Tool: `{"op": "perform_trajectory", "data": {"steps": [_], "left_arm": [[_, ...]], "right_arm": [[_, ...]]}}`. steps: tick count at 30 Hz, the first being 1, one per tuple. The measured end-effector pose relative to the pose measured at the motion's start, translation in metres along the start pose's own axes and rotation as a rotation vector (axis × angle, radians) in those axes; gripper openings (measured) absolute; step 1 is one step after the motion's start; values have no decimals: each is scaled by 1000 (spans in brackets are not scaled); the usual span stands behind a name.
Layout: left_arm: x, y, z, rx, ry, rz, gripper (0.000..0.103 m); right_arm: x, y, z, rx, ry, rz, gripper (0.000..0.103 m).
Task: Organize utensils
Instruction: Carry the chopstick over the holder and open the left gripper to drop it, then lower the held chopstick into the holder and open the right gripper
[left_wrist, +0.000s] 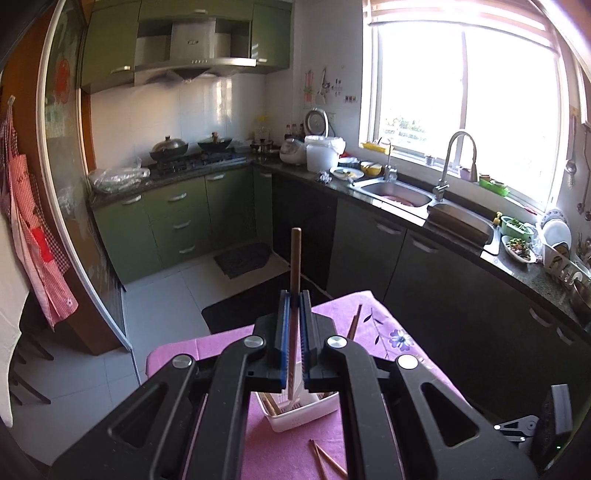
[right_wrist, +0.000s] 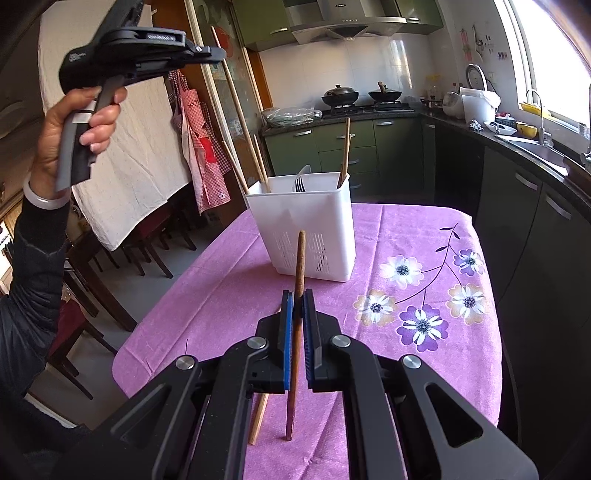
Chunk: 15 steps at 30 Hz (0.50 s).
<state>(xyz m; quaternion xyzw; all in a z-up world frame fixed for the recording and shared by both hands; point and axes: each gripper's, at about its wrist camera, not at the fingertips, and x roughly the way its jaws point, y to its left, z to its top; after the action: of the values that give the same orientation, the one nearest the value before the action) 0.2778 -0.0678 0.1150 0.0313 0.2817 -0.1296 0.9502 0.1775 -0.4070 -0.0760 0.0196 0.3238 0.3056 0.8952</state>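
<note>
My left gripper is shut on a brown chopstick that stands nearly upright, its lower end over the white utensil holder. In the right wrist view a hand holds that left gripper high at the upper left, with its chopstick slanting down toward the holder. The holder stands on the pink flowered tablecloth with chopsticks, a fork and a spoon in it. My right gripper is shut on a dark brown chopstick, whose lower end rests on the cloth.
A pale chopstick lies on the cloth under my right gripper. More loose chopsticks lie beside the holder, and one lies at the far table edge. Dark cabinets and a sink counter run along the right. Chairs stand to the left.
</note>
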Motion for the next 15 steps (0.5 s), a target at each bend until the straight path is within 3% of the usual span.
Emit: {"op": "perform_trajectory", "data": {"steps": [5, 10, 15], "left_arm": [[40, 6, -24, -20, 95, -6, 5], [52, 6, -50, -13, 134, -9, 8], [25, 6, -71, -34, 83, -34, 42]], "right_arm": [[-1, 2, 2, -3, -1, 7, 6], [-3, 6, 8, -9, -13, 20, 6], [-11, 12, 37, -26, -64, 25, 6]]}}
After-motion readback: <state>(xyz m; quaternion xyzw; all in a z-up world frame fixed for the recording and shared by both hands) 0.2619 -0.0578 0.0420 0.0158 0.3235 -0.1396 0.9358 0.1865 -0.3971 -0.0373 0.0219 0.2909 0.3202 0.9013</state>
